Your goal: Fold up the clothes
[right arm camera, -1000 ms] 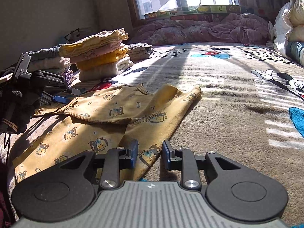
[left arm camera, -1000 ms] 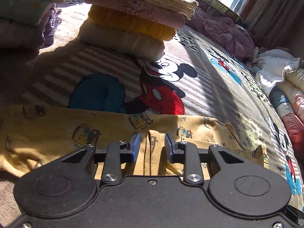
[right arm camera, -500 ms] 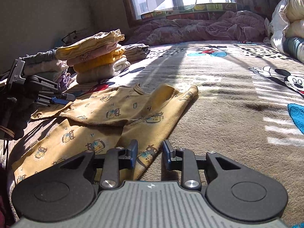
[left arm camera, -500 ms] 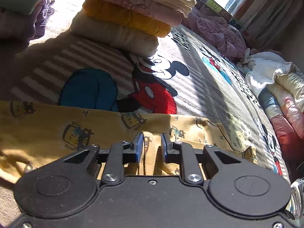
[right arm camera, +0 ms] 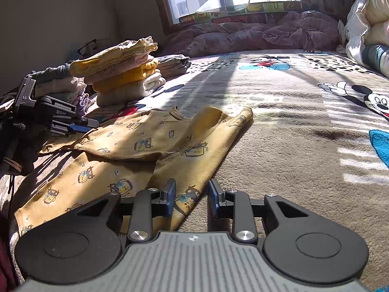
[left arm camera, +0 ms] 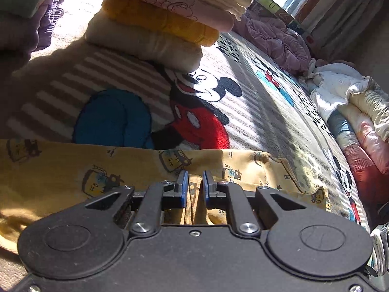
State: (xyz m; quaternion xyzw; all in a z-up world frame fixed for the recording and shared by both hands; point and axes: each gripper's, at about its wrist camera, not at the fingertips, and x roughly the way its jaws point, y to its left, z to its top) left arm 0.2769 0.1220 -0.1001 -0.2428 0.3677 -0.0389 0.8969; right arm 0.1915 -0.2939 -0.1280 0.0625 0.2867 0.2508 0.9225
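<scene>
1. The bed (right arm camera: 279,146) is covered by a plush grey-brown blanket (left arm camera: 255,121) printed with cartoon mice and pale stripes.
2. A yellow printed garment (right arm camera: 145,146) lies spread flat on the blanket, partly folded over itself.
3. Just beyond the garment stands a stack of folded clothes (right arm camera: 126,77), cream at the bottom, then mustard, pink and pale yellow.
4. Beside that stack, on the side away from the window, sits a second, darker pile of folded clothes (left arm camera: 22,12).
5. Behind the stack, a crumpled mauve quilt (right arm camera: 255,34) lies along the bed's far edge.
6. Well away from the garment, rolled bedding (left arm camera: 352,112) is heaped at the bed's side.
</scene>
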